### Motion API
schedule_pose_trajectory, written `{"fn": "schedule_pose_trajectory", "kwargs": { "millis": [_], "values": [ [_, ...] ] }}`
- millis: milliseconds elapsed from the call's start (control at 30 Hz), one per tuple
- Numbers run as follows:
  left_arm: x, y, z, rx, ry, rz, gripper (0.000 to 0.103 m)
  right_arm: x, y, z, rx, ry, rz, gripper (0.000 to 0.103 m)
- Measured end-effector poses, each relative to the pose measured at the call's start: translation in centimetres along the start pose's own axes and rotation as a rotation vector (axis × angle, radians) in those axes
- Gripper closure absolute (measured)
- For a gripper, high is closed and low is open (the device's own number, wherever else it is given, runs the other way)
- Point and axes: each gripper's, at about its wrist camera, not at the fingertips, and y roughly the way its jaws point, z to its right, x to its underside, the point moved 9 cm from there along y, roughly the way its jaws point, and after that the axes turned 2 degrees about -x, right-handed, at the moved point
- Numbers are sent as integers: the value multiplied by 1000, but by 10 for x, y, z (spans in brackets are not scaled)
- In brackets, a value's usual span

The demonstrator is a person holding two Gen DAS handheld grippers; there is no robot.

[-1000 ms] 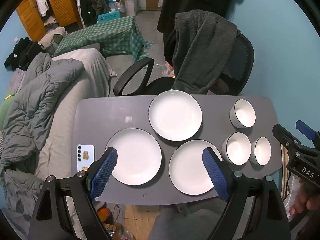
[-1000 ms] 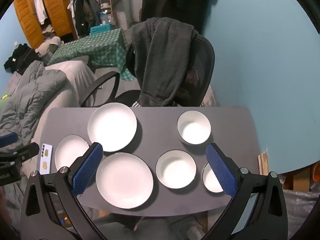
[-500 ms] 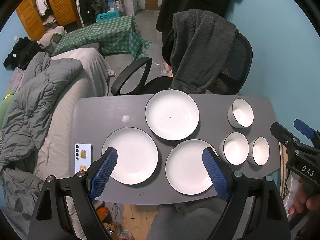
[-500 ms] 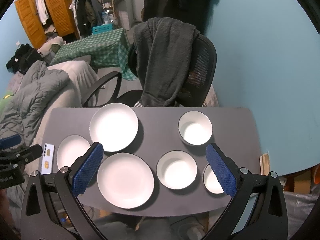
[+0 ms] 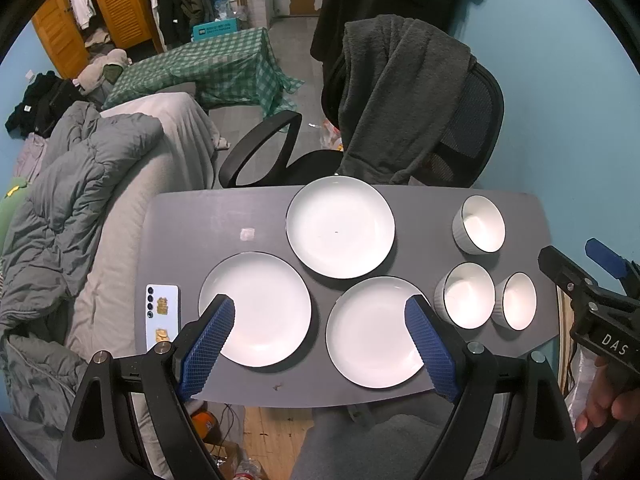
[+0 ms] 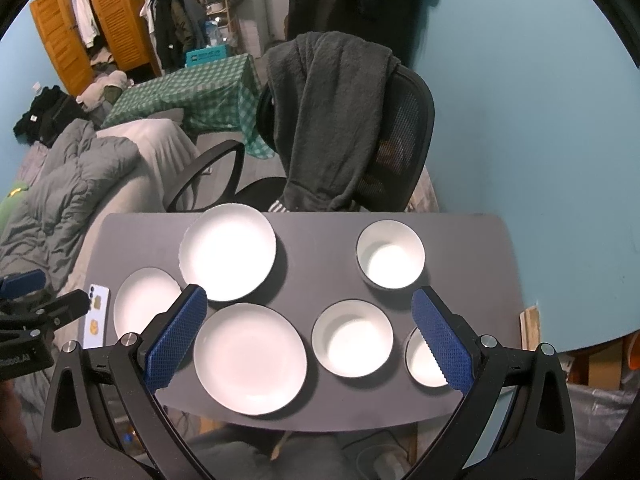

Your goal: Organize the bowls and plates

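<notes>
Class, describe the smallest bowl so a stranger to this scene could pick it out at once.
Start at the grey table in front of the black office chair. Three white bowls sit at its right end, apart from the three plates. The smallest bowl is at the near right corner, beside the near middle bowl and noticeably narrower than it and the far bowl.

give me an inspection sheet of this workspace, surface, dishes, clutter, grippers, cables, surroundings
Surface: grey table, small scrap and crumb on it.
Job's things: three white plates lying flat and apart; three bowls upright, unstacked.
Clutter: phone near the table's left edge.
Grippers: left gripper and right gripper open, above the table, holding nothing.
Cables: a cable on the floor below the table's near edge.
Surroundings: office chair draped with a grey garment, bedding, blue wall.
</notes>
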Motion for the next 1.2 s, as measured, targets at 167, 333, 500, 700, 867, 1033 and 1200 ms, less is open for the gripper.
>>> {"fn": "schedule_pose_trajectory", "kwargs": {
  "millis": [167,333,500,700,867,1033,1200],
  "values": [
    [0,1,5,0,4,1,15,0,0,0,0,-1,0,2],
    [-1,2,5,-1,2,1,15,-2,2,1,-5,-3,0,2],
    [0,1,7,0,7,0,15,-3,3,1,-6,-2,-2,2],
    [0,1,12,-4,8,1,15,-3,3,1,-8,-3,-3,2],
    [0,1,12,-4,8,-1,15,-3,3,2,-8,-3,-4,2],
    [1,1,13,-3,9,-4,15,-2,1,-5,-10,-9,-5,2],
    [0,1,12,-3,8,0,15,-3,2,-7,-10,-11,-11,2]
  ]
}}
